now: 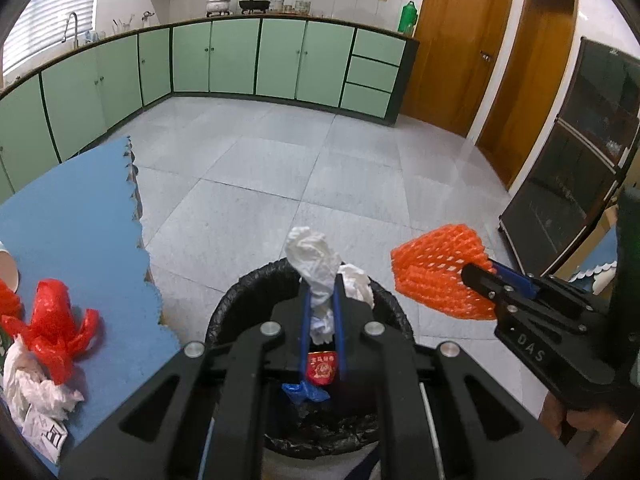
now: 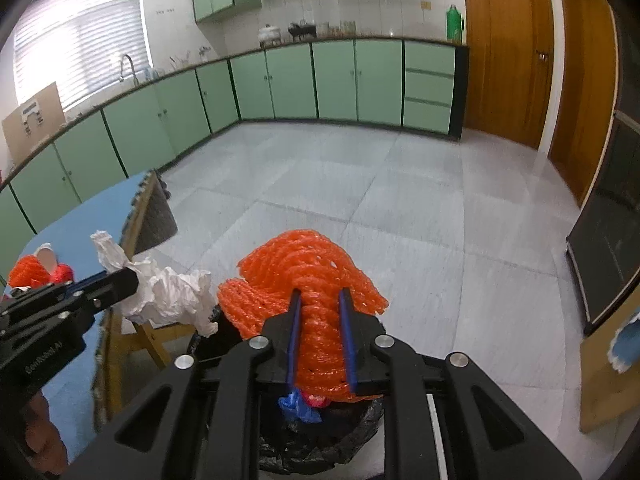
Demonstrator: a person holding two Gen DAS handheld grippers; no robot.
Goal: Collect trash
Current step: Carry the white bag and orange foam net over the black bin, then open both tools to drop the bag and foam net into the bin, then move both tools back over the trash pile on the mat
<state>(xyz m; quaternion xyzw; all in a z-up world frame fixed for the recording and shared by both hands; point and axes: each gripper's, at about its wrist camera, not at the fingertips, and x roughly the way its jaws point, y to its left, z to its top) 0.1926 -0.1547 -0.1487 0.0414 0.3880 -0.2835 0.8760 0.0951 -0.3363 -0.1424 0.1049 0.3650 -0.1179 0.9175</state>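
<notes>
Black lettering reading "DAS" is embossed on the body of the right gripper (image 1: 478, 276), seen from the left wrist camera; the label on the left gripper (image 1: 322, 312), seen from the right wrist camera, is too blurred to read. A small red packet (image 1: 320, 368) with gold characters, illegible at this size, lies inside the trash bin (image 1: 224, 312), which is lined with a black plastic bag. Beside the packet in the bin sits a crumpled blue plastic scrap (image 1: 304, 392).

Clamped between the left gripper's blue pads is a wad of white tissue (image 1: 316, 268), held directly above the bin's opening. The right gripper is clenched on an orange foam fruit net (image 2: 316, 300), which hangs just over the bin's right rim, close beside the tissue but apart from it.

To the left, a blue table (image 1: 80, 216) carries a red plastic bag (image 1: 56, 324), more crumpled white paper (image 1: 32, 388), a paper cup (image 1: 8, 268) at the edge, and a printed white slip (image 1: 44, 436) whose marks cannot be made out.
</notes>
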